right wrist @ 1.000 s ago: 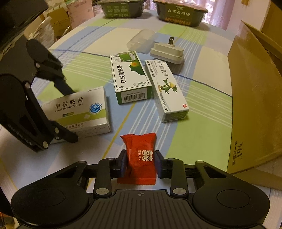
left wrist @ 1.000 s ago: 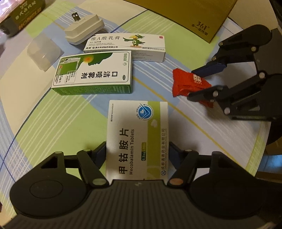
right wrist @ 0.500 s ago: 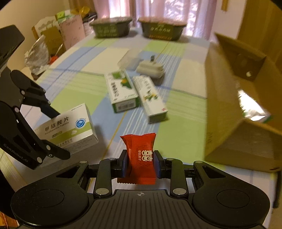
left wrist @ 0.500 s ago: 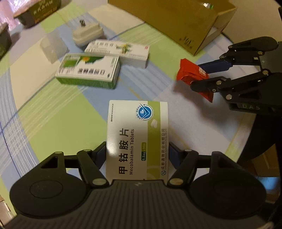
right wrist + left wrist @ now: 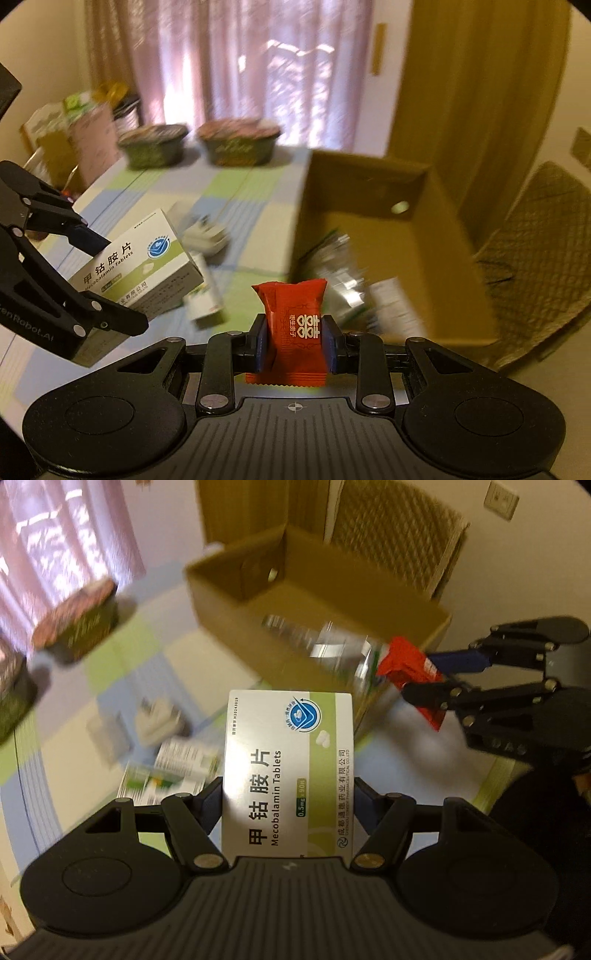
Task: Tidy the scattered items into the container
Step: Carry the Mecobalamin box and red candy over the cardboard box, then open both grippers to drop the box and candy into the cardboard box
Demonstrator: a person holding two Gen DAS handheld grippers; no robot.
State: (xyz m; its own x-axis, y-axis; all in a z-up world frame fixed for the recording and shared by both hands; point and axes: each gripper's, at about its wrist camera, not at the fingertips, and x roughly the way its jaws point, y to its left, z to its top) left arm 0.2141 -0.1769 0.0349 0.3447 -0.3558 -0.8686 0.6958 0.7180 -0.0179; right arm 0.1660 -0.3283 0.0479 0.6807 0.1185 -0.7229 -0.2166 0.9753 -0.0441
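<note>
Left of the cardboard box (image 5: 373,177), my left gripper (image 5: 288,805) pinches the white-and-green Mecobalamin tablet box (image 5: 288,768), lifted off the checked tablecloth (image 5: 243,184). Below it, left of the cardboard box, other packets (image 5: 166,771) lie blurred. Nearer the cardboard box's open top, my right gripper (image 5: 295,332) clamps the red candy packet (image 5: 293,325).

Each wrist view looks forward, raised above the table (image 5: 255,184); both share the cardboard box (image 5: 295,602).
</note>
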